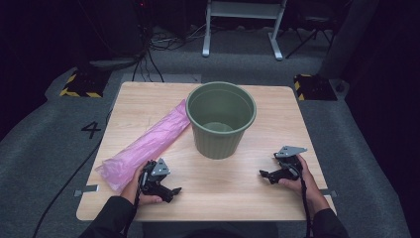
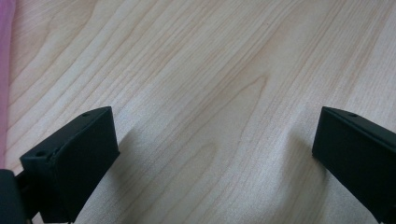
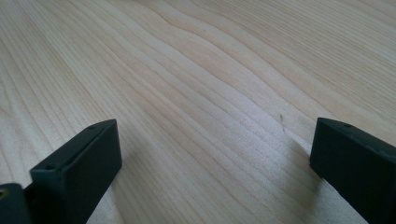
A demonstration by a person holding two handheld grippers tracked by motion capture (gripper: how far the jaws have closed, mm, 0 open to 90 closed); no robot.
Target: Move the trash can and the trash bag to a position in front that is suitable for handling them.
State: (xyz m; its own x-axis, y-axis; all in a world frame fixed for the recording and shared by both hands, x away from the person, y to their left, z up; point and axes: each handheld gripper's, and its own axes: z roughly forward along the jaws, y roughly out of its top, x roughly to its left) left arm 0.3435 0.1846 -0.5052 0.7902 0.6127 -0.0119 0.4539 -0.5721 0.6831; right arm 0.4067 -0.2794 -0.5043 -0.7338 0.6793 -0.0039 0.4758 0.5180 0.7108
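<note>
A green ribbed bin (image 1: 221,119) stands upright and empty in the middle of the wooden table (image 1: 148,94). To its left lies a long folded pink plastic bag (image 1: 143,144), running diagonally toward the near left corner. My left gripper (image 1: 174,191) rests on the table beside the bag's near end, jaws open with bare wood (image 2: 210,116) between them; a strip of the pink bag (image 2: 4,70) shows at the left edge of the left gripper view. At the near right my right gripper (image 1: 263,174) sits on the table, open, over bare wood (image 3: 210,116).
Grey carpet surrounds the table. Cables (image 1: 148,54) trail on the floor behind it, beside a white frame stand (image 1: 242,25) and yellow-black striped blocks (image 1: 81,84) at both far corners.
</note>
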